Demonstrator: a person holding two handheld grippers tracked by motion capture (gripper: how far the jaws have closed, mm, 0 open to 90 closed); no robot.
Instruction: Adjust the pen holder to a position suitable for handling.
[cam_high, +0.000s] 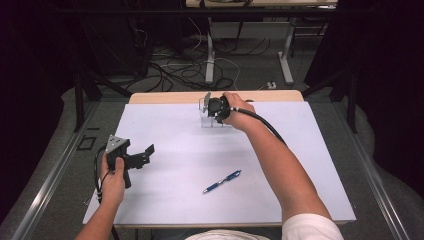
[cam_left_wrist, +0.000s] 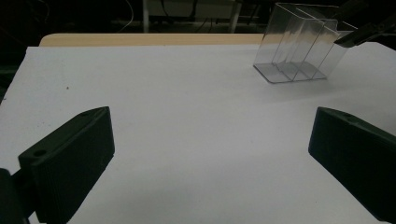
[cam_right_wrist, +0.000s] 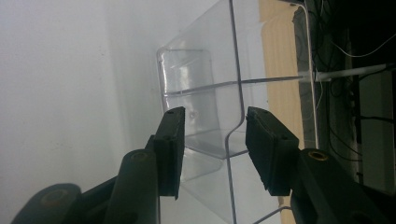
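Note:
A clear plastic holder (cam_high: 207, 120) with divided compartments stands upright at the far middle of the white table. My right gripper (cam_high: 212, 107) is at its top. In the right gripper view the holder (cam_right_wrist: 196, 79) has one thin wall running between the two jaws of my right gripper (cam_right_wrist: 214, 140), which stand apart with a gap beside the wall, so it is open. My left gripper (cam_high: 145, 154) hovers low over the table's left side, open and with nothing in it. The left gripper view looks between the wide-apart jaws of my left gripper (cam_left_wrist: 210, 154) toward the holder (cam_left_wrist: 299, 46) and the right gripper (cam_left_wrist: 362, 23).
A blue pen (cam_high: 222, 181) lies on the white tabletop (cam_high: 175, 200) near the front middle, between the two arms. A strip of bare wood (cam_high: 165, 96) runs along the table's far edge. Cables and table legs (cam_high: 210, 60) sit on the floor beyond.

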